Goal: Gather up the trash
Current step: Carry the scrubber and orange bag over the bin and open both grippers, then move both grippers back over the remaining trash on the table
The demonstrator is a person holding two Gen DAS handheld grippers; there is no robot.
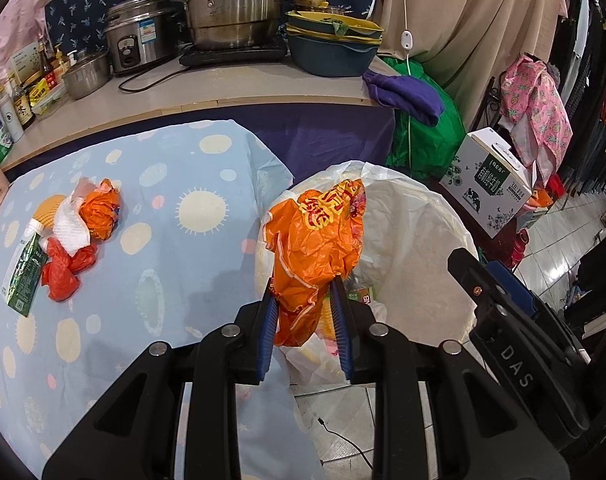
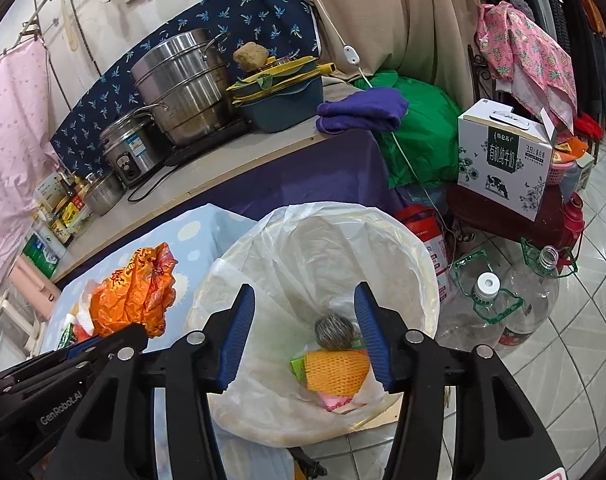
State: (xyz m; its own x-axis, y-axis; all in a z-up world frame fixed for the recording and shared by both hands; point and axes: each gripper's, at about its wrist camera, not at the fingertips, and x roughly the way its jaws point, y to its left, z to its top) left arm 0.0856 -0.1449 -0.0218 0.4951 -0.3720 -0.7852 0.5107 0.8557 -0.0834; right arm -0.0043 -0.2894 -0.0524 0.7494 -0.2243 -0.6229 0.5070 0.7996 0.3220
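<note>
- Now the left gripper [image 1: 303,286] pinches an orange plastic bag [image 1: 319,240] above the lined bin [image 1: 423,220].
- Meanwhile the right gripper [image 2: 303,300] hangs spread and empty over that bin.
- More trash [image 1: 63,236] lies on the table [image 1: 183,280].

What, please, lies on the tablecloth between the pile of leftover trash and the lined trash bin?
Nothing: in the left wrist view the tablecloth is bare between the trash pile and the bin.

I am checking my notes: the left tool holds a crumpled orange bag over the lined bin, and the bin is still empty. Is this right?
Not quite. The left tool does hold the orange bag over the lined bin, but the bin is not empty: the right wrist view shows trash inside.
</note>
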